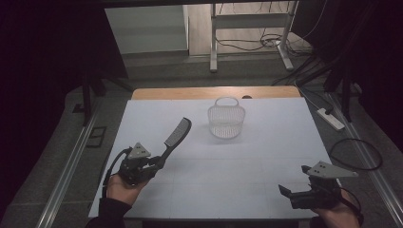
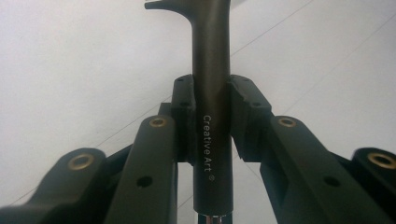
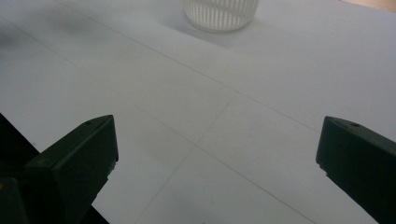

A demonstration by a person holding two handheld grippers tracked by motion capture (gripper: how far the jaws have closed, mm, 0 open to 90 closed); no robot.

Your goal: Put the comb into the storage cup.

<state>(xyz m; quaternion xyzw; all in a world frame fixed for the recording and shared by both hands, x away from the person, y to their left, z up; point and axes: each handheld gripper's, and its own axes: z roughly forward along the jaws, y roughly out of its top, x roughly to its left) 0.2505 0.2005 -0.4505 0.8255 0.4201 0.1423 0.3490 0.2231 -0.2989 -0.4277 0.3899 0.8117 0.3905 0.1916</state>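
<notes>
Two tongs work over a white table: the left tongs pinch a black comb by its handle, while the right tongs stand spread and hold nothing. Seen from above, the comb slants up and away from the left tongs toward a white basket, well apart from it. The left gripper view reads "Creative Art" on the smooth dark handle pressed between both pads. The right gripper view catches the basket's slatted base far ahead.
</notes>
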